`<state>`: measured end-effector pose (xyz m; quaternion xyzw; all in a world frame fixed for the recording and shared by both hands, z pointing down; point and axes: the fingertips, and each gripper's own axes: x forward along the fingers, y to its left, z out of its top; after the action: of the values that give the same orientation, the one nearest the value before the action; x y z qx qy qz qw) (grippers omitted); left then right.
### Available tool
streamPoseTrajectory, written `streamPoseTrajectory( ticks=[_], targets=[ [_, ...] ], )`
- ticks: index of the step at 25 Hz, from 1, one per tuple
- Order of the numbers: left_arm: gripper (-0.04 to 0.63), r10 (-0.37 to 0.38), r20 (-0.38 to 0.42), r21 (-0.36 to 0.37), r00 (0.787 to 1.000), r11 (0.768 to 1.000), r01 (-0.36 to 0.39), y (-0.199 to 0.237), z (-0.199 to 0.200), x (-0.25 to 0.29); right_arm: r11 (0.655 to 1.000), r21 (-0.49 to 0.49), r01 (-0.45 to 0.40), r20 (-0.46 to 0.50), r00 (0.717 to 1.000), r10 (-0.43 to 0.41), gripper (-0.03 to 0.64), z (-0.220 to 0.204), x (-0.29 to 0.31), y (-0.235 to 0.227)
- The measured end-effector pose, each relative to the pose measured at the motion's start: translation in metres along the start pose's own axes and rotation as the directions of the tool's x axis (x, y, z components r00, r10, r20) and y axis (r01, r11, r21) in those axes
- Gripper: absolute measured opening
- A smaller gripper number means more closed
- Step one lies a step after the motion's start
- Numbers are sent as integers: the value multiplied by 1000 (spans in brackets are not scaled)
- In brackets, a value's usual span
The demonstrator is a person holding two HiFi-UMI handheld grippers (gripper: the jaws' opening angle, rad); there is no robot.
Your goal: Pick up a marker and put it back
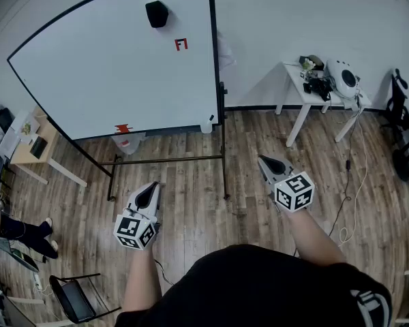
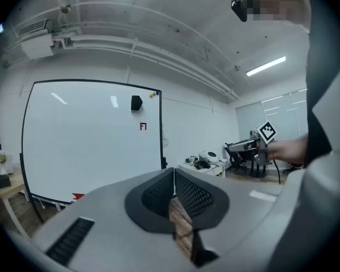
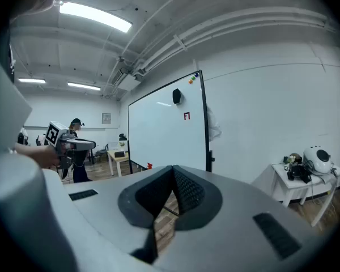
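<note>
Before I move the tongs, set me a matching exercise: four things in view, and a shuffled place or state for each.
Things:
1. black eraser
2. white table
3. left tongs
4. black chair

Places or states:
a. shut, empty, above the wood floor
b. by the wall, right of the whiteboard
c. high on the whiteboard
d. on the wood floor, bottom left of the head view

Pairs: 1-c, 2-b, 3-a, 4-d.
</note>
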<state>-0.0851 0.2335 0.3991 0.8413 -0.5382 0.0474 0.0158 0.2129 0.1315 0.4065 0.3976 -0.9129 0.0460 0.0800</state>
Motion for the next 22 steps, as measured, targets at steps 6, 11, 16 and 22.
streamPoseTrajectory(
  ticks=[6, 11, 16, 22],
  targets=[
    [17, 16, -16, -6, 1000, 1000, -16, -5, 4, 25, 1000, 14, -7, 5, 1000, 7, -3, 1, 4, -27],
    [17, 26, -22, 0, 999, 1000, -26, -16, 9, 47, 997, 69, -24, 9, 1000, 24, -3, -2, 10, -51],
    [17, 35, -34, 2, 999, 999, -35, -29, 10, 65, 997, 68, -45, -7, 999, 45, -3, -7, 17, -71],
    [17, 50, -39, -8, 998, 999, -50, -39, 8, 85, 995, 67, -79, -22, 996, 81, -3, -14, 25, -87]
  ],
)
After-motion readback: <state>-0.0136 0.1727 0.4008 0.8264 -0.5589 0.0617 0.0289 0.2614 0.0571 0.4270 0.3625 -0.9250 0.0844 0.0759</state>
